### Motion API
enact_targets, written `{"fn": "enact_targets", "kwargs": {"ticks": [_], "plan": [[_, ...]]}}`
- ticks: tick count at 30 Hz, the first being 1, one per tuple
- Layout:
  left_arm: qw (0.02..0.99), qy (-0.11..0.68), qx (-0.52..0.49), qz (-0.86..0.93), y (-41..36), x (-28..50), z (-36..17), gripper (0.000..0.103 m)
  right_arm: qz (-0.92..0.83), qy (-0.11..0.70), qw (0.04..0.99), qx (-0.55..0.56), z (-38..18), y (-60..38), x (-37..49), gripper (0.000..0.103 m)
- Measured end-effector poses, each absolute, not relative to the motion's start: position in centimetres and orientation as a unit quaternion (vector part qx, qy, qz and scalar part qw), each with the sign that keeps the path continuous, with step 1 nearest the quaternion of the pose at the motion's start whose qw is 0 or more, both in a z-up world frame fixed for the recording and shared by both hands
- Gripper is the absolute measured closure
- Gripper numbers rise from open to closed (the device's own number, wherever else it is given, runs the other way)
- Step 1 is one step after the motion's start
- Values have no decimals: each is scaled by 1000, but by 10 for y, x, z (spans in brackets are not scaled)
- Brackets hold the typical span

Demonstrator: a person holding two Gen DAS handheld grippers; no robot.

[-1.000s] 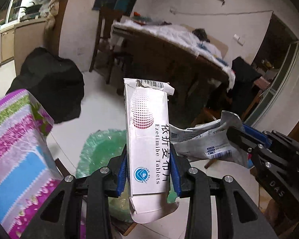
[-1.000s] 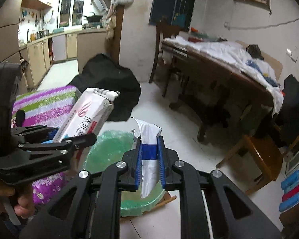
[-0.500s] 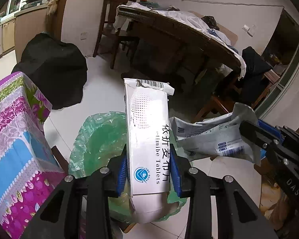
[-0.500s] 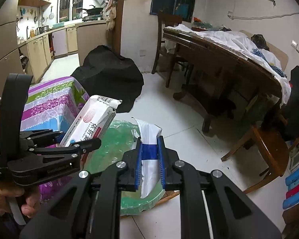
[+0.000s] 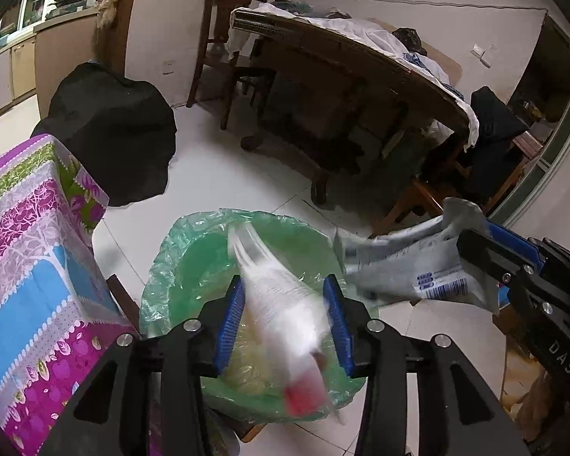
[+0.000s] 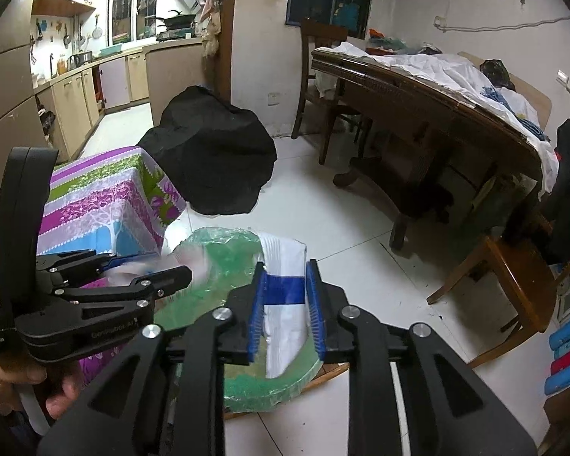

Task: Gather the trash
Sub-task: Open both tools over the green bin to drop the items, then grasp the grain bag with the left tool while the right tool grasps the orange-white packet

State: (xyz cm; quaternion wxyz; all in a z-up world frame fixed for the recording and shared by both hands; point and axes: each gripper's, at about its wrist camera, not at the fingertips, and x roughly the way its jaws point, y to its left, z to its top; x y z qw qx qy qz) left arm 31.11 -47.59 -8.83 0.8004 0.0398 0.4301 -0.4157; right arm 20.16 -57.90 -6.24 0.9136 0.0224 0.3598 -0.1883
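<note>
My left gripper [image 5: 284, 315] is open above a bin lined with a green bag [image 5: 193, 258]. The white tablet box [image 5: 281, 304] is blurred between the spread fingers and tips down toward the bin. My right gripper [image 6: 285, 304] still touches a white and blue paper wrapper [image 6: 285, 288], but its jaws have widened; the wrapper [image 5: 418, 266] also shows at the right of the left wrist view. The left gripper [image 6: 148, 277] shows at the left of the right wrist view, over the bin [image 6: 224, 258].
A table with a striped purple, blue and green cloth [image 5: 26, 250] stands left of the bin. A black bag [image 5: 110, 136] lies on the tiled floor behind. A wooden dining table [image 5: 345, 76] and chairs [image 6: 513, 277] stand to the right.
My left gripper has opened and let go of the tablet box, which now falls toward the bin. Both grippers have moved over the bin. The right jaws have spread a little.
</note>
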Motion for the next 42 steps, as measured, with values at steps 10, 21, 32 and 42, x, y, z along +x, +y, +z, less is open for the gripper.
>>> {"fn": "enact_targets", "kwargs": {"ticks": [10, 21, 32, 42], "plan": [[804, 432, 43, -406, -470, 313, -93, 54, -188, 353, 916, 33, -64, -579, 197, 65], [812, 422, 49, -399, -460, 306, -84, 49, -188, 344, 919, 35, -65, -567, 189, 47], [830, 389, 59, -397, -409, 281, -62, 48, -168, 293, 940, 38, -56, -530, 164, 29], [870, 367, 47, -327, -251, 279, -59, 44, -42, 216, 975, 36, -49, -442, 149, 16]]}}
